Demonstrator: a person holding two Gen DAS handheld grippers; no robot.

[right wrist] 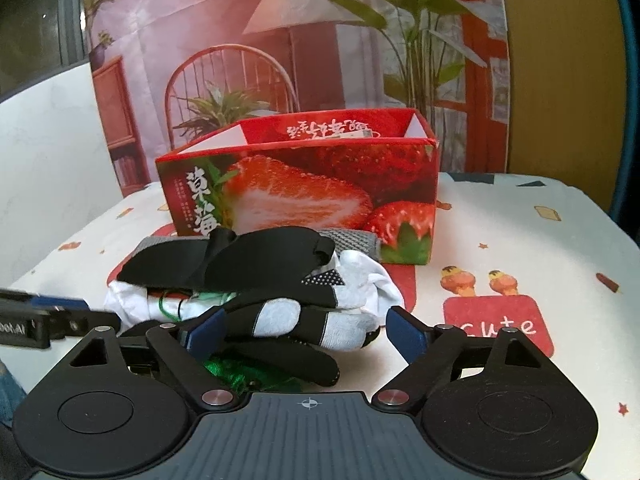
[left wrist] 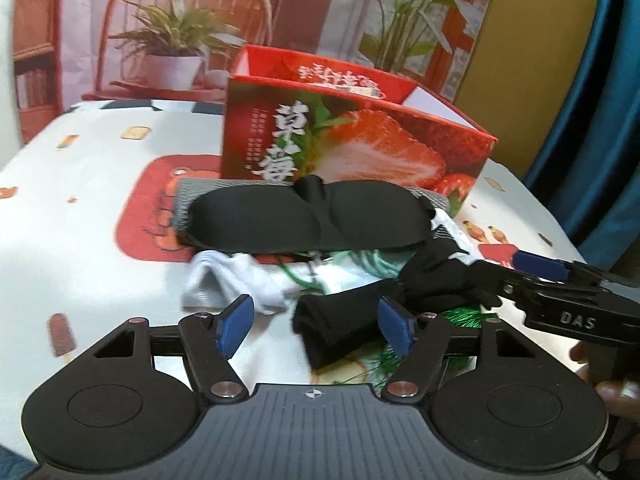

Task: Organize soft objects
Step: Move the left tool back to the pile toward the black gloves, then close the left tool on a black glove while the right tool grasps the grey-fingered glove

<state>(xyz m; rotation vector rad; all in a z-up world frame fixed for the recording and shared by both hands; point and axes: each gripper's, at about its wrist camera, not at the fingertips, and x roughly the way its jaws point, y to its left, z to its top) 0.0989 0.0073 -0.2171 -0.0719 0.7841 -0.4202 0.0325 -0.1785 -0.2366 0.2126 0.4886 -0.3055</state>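
The soft things lay in one heap on the counter [left wrist: 80,216], just in front of the near wall of the open strawberry box [left wrist: 352,140]. On top sat a black eye mask [left wrist: 280,220], its long axis running left to right across the pile; under it were a grey knitted cloth [left wrist: 184,200], white socks [left wrist: 236,280], green thread [left wrist: 460,314] and dark pieces.

The left gripper [left wrist: 316,322] had its jaws apart. Between its blue pads lay the near end of a black sock [left wrist: 344,320], folded, its length running away and to the right toward the heap. The right pad seemed to lie against the sock while the left pad stood clear of it, so I judged this not yet a grip.

The right gripper [right wrist: 304,330] also had its jaws apart, straddling a black-and-white glove [right wrist: 304,320] at the near edge of the pile, the glove's long axis lying across the gap from pad to pad. Neither pad could be seen pressing on it. In the left wrist view the right gripper came in from the right side, its tips at the heap's right flank.

Each hand was thus nearest its own piece: the left to the sock, the right to the glove. The box lay straight beyond both, so the coming move looked like a close, a lift, and a carry forward over the near wall.
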